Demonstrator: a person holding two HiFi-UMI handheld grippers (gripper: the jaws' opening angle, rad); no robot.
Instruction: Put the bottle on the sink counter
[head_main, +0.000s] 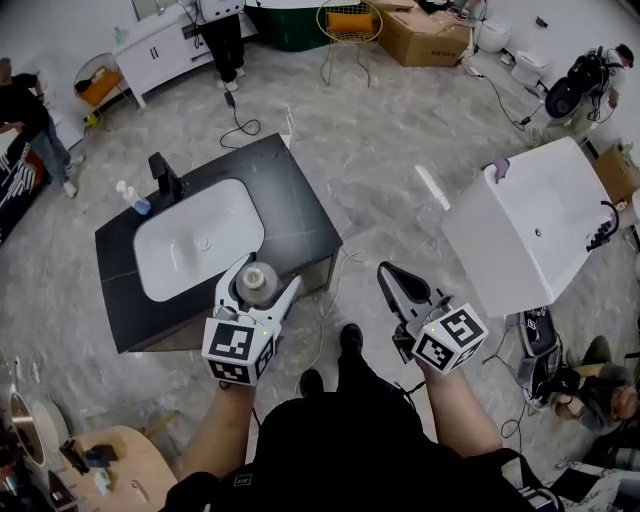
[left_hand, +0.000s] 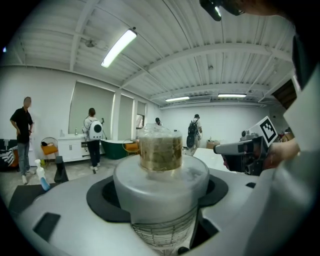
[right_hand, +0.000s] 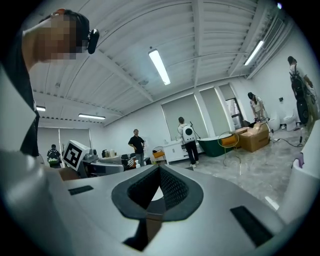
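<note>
While left tongs (head_main: 262, 284) clamp bottle (left_hand: 160, 172), label (left_hand: 161, 229) seemingly unreadable, right tongs (head_main: 388, 270) closed, empty.

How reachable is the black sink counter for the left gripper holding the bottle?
Probably yes: the left gripper, shut on the bottle, hangs at the sink counter's near edge, with nothing between and bare dark top beside the basin.

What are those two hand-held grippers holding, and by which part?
The left hand-held gripper holds the bottle, jaws closed round its body just under the shoulder, the cap sticking up above them. The right hand-held gripper is shut and empty.
</note>
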